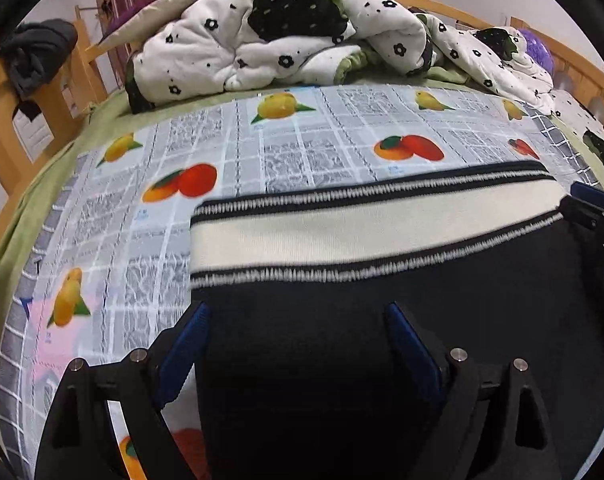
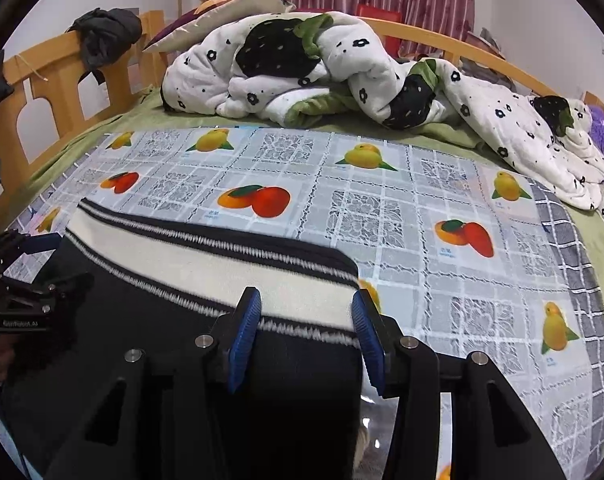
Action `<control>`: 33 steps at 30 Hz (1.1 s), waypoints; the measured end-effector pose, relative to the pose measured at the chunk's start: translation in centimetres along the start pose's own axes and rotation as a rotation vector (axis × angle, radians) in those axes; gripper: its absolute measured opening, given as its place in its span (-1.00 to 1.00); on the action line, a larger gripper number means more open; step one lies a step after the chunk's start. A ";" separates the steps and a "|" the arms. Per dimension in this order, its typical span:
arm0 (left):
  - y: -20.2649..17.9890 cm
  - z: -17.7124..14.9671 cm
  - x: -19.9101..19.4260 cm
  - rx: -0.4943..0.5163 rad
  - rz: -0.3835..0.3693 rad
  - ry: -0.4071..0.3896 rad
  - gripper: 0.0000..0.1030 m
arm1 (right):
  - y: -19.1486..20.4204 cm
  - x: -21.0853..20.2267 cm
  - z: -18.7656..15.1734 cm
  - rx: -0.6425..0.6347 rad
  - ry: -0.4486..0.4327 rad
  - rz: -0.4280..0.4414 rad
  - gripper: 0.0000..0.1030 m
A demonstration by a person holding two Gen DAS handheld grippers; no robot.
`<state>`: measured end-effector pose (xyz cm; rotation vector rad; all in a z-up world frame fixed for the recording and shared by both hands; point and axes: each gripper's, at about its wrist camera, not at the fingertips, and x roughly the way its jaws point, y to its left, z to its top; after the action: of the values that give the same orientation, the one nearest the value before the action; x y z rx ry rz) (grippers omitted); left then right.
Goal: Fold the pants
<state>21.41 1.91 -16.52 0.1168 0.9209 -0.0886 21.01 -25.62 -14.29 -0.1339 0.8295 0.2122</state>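
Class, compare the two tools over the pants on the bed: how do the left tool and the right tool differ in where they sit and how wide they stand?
The left tool stands wider open than the right tool. The left tool sits at the left edge of the pants, over black fabric; the right tool sits at their right edge, its blue pads flanking the cream striped waistband. Both are open, gripping nothing.

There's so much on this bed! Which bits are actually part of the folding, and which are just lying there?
Part of the job:
- pants, black with a cream striped band
- left gripper
- right gripper
- fruit-print cloth they lie on

Just lying about:
- flowered quilt
- pillow
- dark garment on the bed frame
- purple plush
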 end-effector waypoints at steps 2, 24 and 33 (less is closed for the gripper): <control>-0.1 -0.7 -0.6 0.000 -0.009 0.014 0.73 | 0.4 -0.8 -0.5 -0.030 0.008 -0.012 -0.09; -1.9 -12.5 -13.1 -0.071 -0.023 0.017 0.70 | 3.2 -11.0 -10.7 0.159 0.145 -0.022 -0.10; -3.4 -12.6 -21.5 -0.086 0.025 -0.146 0.71 | 2.6 -19.1 -10.9 0.206 0.026 -0.094 -0.10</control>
<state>-1.88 0.86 -7.07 0.0417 0.7759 -0.0337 0.10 -27.88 -7.47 0.0180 0.8638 0.0359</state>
